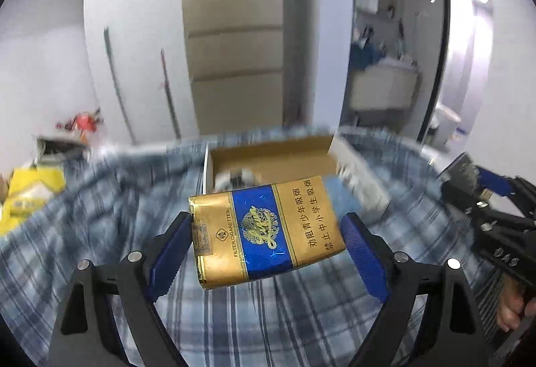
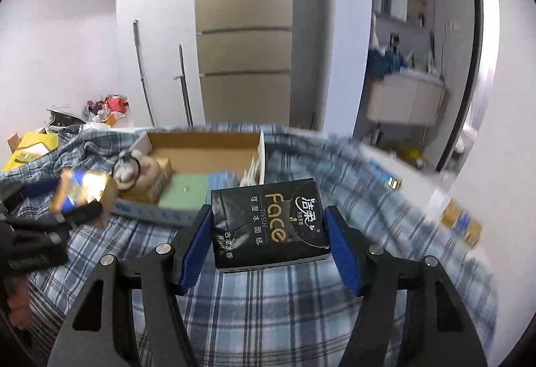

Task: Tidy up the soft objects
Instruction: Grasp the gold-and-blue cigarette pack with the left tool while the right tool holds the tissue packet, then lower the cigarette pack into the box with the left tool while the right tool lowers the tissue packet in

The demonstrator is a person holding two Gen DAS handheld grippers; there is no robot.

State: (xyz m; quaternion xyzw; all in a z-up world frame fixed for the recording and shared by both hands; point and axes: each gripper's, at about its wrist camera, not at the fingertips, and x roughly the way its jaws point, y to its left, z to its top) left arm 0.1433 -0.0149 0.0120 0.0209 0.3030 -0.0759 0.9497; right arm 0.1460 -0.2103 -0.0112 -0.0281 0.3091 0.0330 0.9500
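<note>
Packs in our jaws: two. Left gripper point(image 1: 266, 244) clamps one gold-and-blue cigarette pack point(image 1: 264, 231) crosswise above the plaid cloth point(image 1: 254, 316); right gripper point(image 2: 269, 244) clamps one black tissue pack point(image 2: 269, 226). One cardboard box point(image 2: 204, 152) beyond both. Only our right view shows a second gold pack point(image 2: 460, 223), right of its jaws.

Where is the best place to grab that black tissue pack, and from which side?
Grip the black tissue pack across its two narrow side faces, coming from its near end, much as the right gripper holds it. Those sides are flat and parallel, so the blue fingers sit flush. The pack is soft, so a light squeeze is probably enough.
</note>
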